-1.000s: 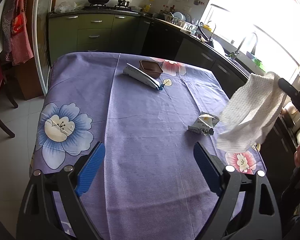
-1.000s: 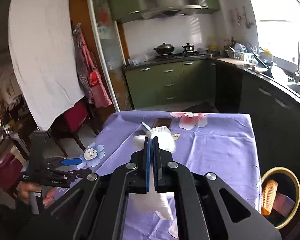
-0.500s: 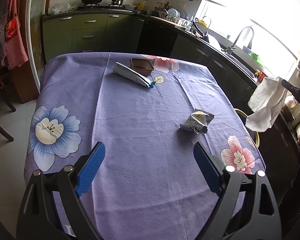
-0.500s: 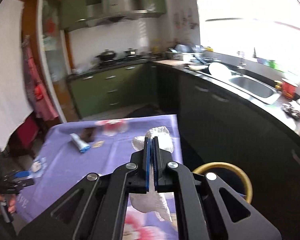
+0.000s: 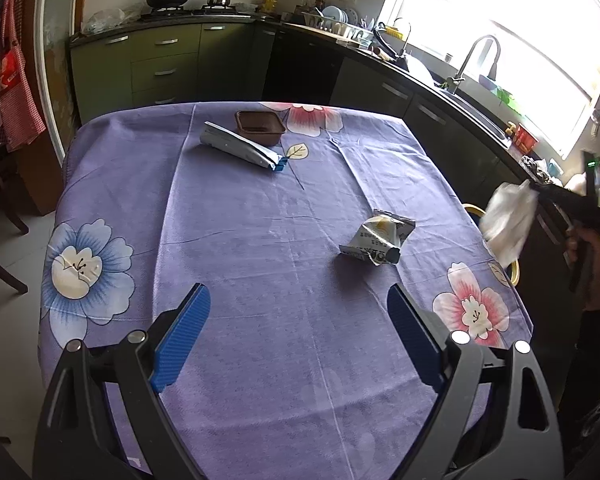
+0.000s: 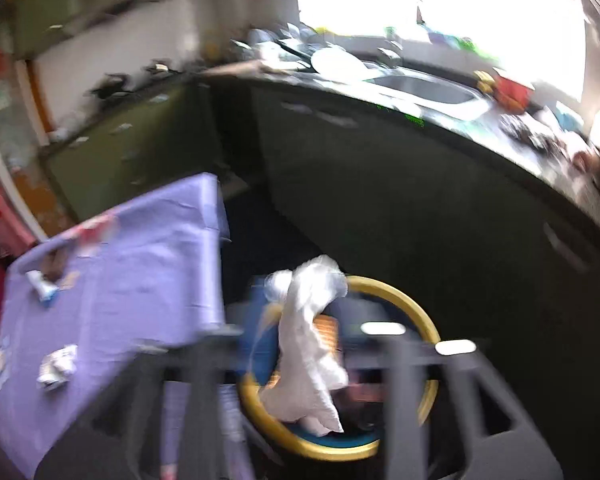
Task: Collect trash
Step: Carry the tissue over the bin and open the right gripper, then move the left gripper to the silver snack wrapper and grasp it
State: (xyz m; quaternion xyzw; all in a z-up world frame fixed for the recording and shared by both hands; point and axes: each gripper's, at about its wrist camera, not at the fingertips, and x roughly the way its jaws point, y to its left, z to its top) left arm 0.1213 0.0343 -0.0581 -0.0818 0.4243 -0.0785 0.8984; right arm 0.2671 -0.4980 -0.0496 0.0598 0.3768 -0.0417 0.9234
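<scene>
Presently the white crumpled paper towel point(image 6: 306, 344) hangs over the yellow-rimmed round trash bin point(image 6: 414, 312) on the floor beside the table; in the left wrist view the same towel point(image 5: 508, 220) shows off the table's right edge, by the tip of the right gripper point(image 5: 536, 190). Right wrist view is heavily motion-blurred: right fingers appear spread, towel possibly loose or caught on one finger. Cannot tell which.

Handling judgement, towel: very light, limp, no stiffness; drapes and swings, likely clings to finger pads. Any pinch on a fold holds it. Release may need a wide opening or a shake.

Remaining trash on the purple floral-cloth table point(image 5: 228, 264):
- crumpled white-and-yellow snack wrapper point(image 5: 376, 240), near the right edge. Light, crinkly film, probably slippery; take hold across the raised crumpled ridge, not the flat tail.
- long silver-blue foil packet point(image 5: 240, 150), far side, just beside a brown rectangular plastic tray point(image 5: 260, 126); touching or not, unclear. Packet looks flattish; pinch across its narrow width near mid-length.
- tray: rigid, thin-walled, light; grip one rim wall.

Left gripper point(image 5: 298, 332) hovers low over the near part of the table, blue-padded fingers point(image 5: 182, 340) wide apart, holding nothing.
</scene>
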